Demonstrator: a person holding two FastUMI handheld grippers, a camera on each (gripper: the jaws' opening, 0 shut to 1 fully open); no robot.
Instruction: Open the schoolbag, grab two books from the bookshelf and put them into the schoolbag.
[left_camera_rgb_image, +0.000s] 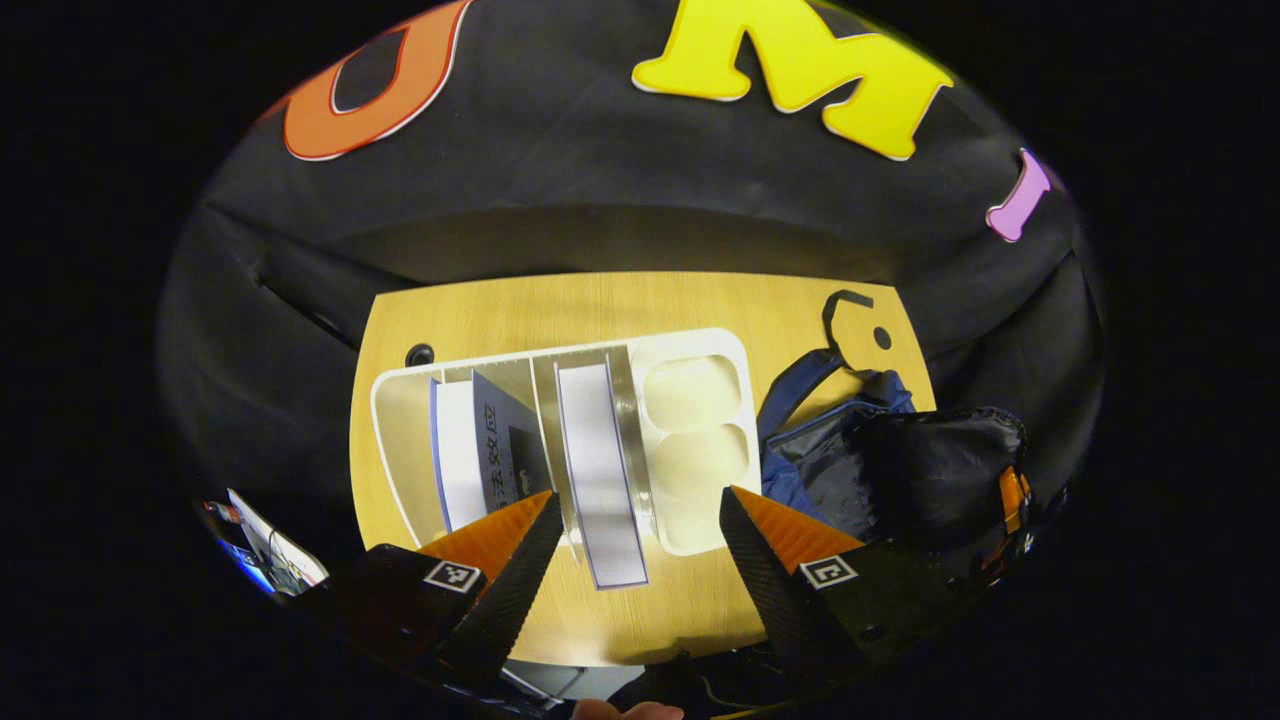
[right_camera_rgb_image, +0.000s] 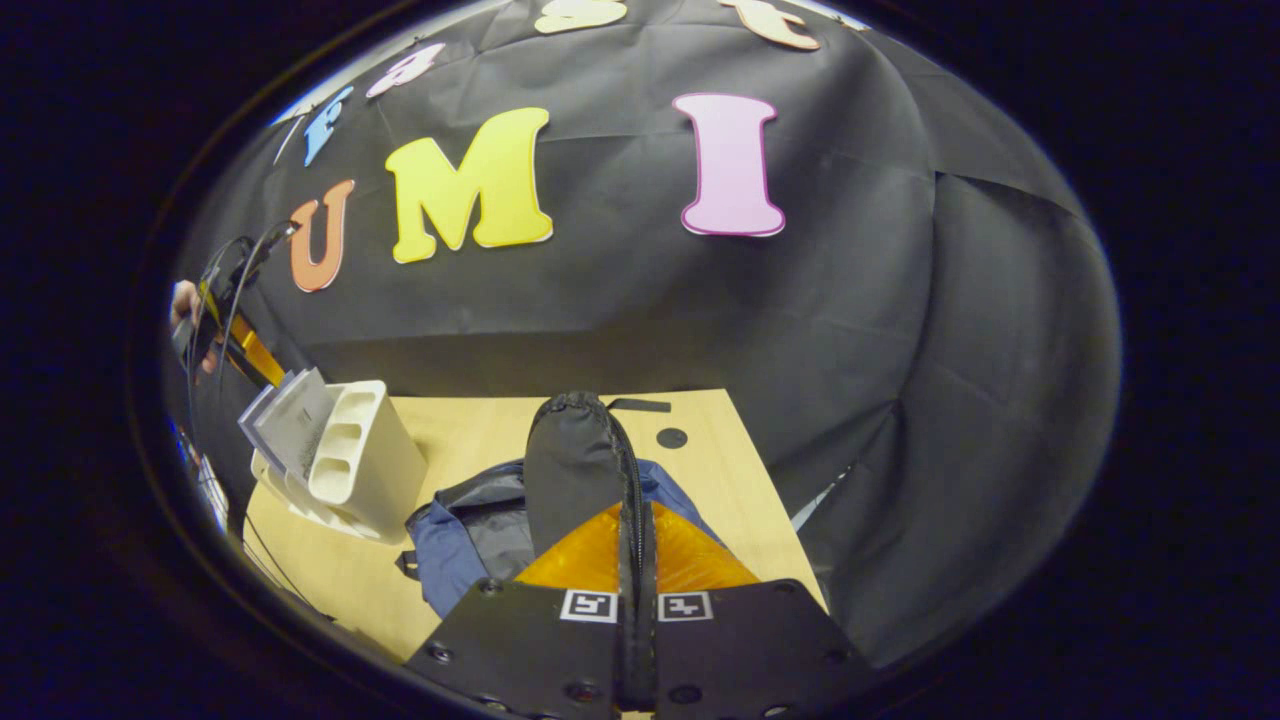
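A white bookshelf (left_camera_rgb_image: 690, 345) lies on the wooden table (left_camera_rgb_image: 600, 300), seen from above. It holds a leaning book with a grey-blue cover (left_camera_rgb_image: 500, 450) and a white book (left_camera_rgb_image: 600, 470) in the middle slot. My left gripper (left_camera_rgb_image: 638, 500) hovers open above the white book's near end. The blue and black schoolbag (left_camera_rgb_image: 900, 460) sits to the right of the shelf. In the right gripper view, my right gripper (right_camera_rgb_image: 635, 520) is shut on the bag's black flap (right_camera_rgb_image: 575, 460) and holds it up above the schoolbag (right_camera_rgb_image: 470, 540). The bookshelf (right_camera_rgb_image: 360, 450) stands left of the bag.
The shelf's right end has two empty pockets (left_camera_rgb_image: 695, 430). The table has round holes (left_camera_rgb_image: 420, 355) (left_camera_rgb_image: 882, 338). A black strap (left_camera_rgb_image: 845, 300) lies behind the bag. Papers and cables (left_camera_rgb_image: 265, 550) sit off the table's left edge. A hand (right_camera_rgb_image: 183, 300) holds the other gripper far left.
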